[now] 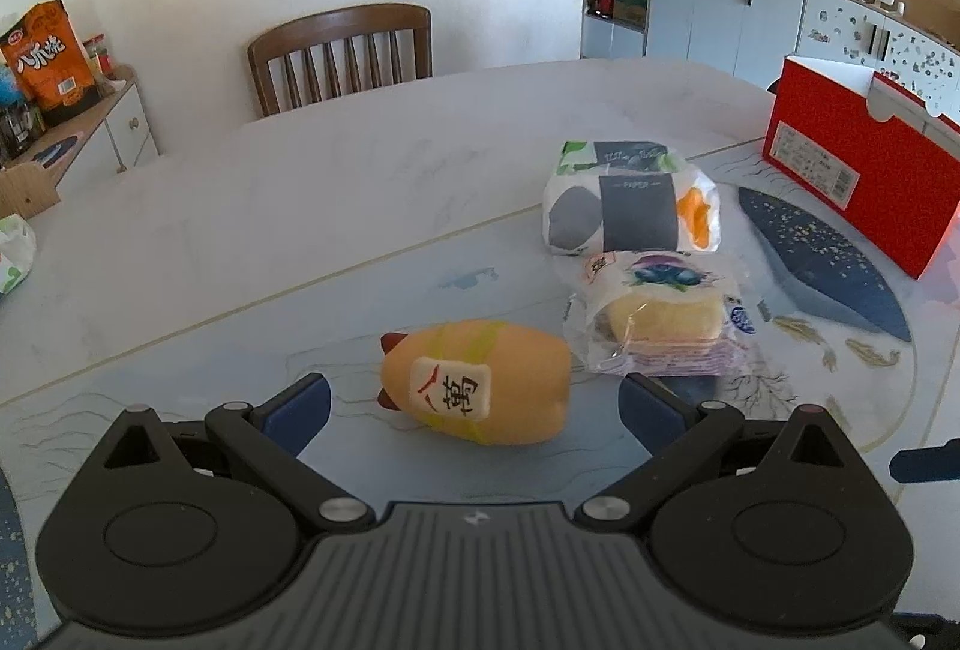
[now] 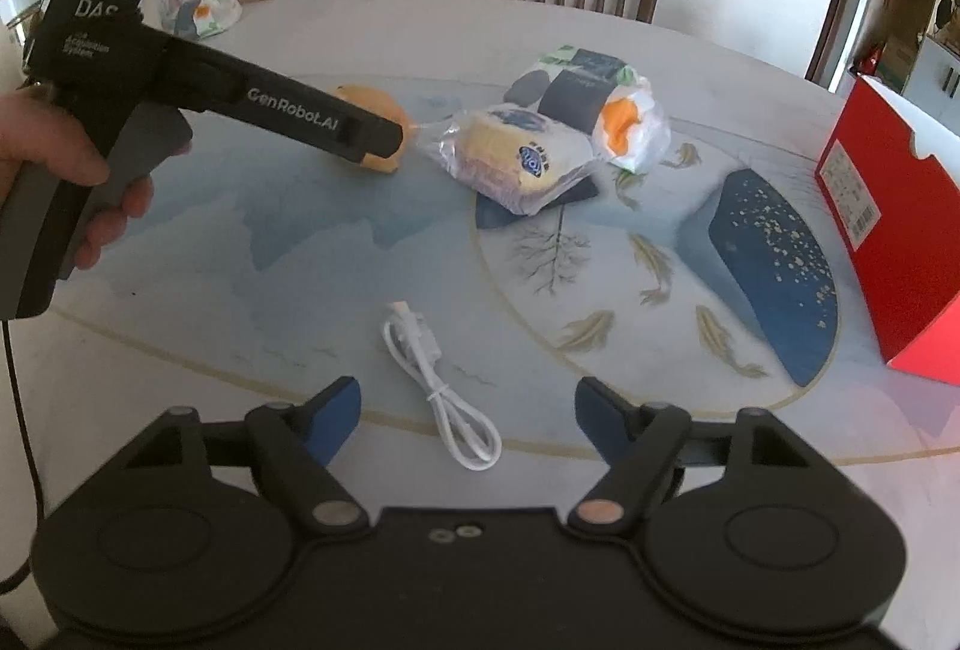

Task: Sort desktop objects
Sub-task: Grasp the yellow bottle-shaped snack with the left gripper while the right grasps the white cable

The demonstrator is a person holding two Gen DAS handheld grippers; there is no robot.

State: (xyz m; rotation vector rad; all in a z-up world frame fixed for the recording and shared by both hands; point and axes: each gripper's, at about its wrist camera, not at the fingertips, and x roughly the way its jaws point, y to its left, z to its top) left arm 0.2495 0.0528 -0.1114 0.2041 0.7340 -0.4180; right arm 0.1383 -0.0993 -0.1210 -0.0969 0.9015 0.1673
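Toy [image 1: 477,383] lengthwise across table (red tip left)

Both grippers are tilting downward. The left gripper [image 1: 474,404] is holding its blue-padded jaws spread wide, nothing pinched between them. A hand [image 2: 66,170] is wrapping around its grey handle. The right gripper [image 2: 468,410] is gaping too, pads clear of everything.

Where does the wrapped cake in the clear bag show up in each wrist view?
Left wrist: wrapped cake right of centre, just beyond the orange toy.
Right wrist: wrapped cake upper centre, right of the left gripper's tip.
Shared landmark: the red box at the right edge.
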